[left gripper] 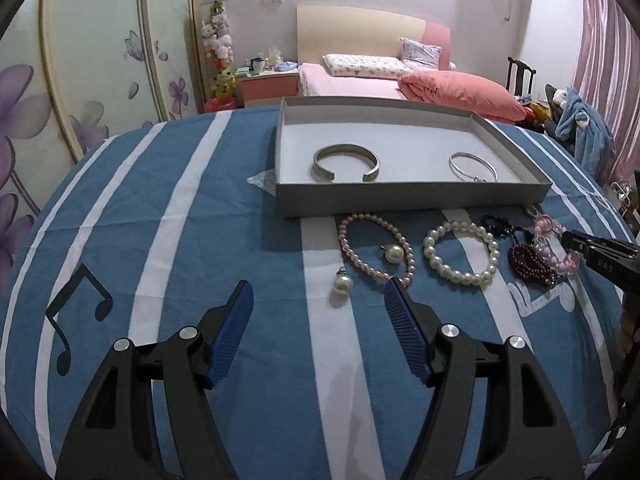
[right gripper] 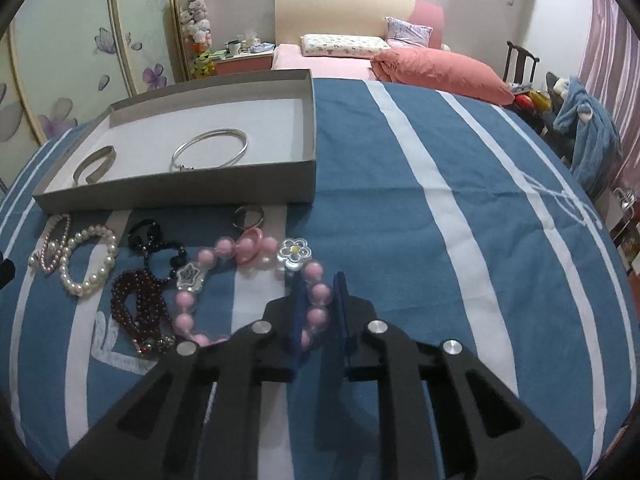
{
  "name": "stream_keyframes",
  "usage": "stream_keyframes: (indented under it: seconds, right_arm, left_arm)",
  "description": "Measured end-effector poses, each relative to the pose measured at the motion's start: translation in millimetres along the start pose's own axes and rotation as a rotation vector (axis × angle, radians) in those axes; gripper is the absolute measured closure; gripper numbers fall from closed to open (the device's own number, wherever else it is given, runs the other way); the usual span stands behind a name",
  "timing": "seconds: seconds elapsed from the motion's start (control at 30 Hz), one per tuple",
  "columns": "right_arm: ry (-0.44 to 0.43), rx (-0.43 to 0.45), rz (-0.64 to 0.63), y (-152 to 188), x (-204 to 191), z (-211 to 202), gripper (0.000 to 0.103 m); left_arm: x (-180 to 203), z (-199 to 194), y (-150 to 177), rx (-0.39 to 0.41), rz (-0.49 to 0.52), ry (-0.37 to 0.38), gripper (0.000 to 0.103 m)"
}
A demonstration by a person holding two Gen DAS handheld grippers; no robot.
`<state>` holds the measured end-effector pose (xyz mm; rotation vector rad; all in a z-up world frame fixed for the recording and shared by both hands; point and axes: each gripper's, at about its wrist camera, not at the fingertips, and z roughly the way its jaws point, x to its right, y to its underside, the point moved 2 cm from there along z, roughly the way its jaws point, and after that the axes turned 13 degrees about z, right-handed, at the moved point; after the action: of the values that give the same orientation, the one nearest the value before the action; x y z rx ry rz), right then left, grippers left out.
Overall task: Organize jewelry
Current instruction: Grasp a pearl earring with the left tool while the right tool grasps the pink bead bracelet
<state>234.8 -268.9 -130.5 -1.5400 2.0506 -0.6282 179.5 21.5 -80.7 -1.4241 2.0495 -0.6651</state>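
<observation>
A grey tray (left gripper: 408, 196) on the blue striped cloth holds a wide silver cuff (left gripper: 345, 162) and a thin silver bangle (left gripper: 473, 166). In front of it lie a small-pearl bracelet (left gripper: 376, 250), a white pearl bracelet (left gripper: 462, 254), two pearl earrings (left gripper: 341, 284), black beads (right gripper: 154, 242) and a dark red strand (right gripper: 138, 300). My left gripper (left gripper: 318, 286) hangs open just short of the nearer earring, holding nothing. My right gripper (right gripper: 319, 294) is shut on the pink bead bracelet (right gripper: 224, 250), with its beads pinched between the blue pads (right gripper: 298, 312).
A metal ring (right gripper: 249, 216) and a pink ring (right gripper: 252, 242) lie by the tray's near wall. The cloth to the right of the tray is bare stripes. Behind the table are a pink bed (left gripper: 360, 80) and a dark chair (right gripper: 520, 64).
</observation>
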Motion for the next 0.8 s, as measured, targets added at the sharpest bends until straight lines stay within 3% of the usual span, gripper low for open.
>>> stream_keyframes:
  seconds: [0.17, 0.3, 0.57, 0.8]
  right_arm:
    - [-0.006, -0.002, 0.002, -0.1, 0.5, -1.3, 0.089]
    - [-0.016, -0.006, 0.009, -2.5, 3.5, 0.0, 0.089]
    - [-0.017, -0.006, 0.011, -2.4, 3.2, -0.1, 0.089]
    - [-0.017, -0.005, 0.011, -2.2, 3.9, 0.0, 0.089]
  left_arm:
    - [12.1, 8.1, 0.3, -0.029, 0.048, -0.025, 0.036]
    - [12.2, 22.3, -1.6, -0.071, 0.05, -0.024, 0.049]
    - [7.8, 31.5, -4.7, -0.084, 0.028, -0.009, 0.057]
    - [3.7, 30.7, -4.9, -0.081, 0.011, -0.015, 0.086]
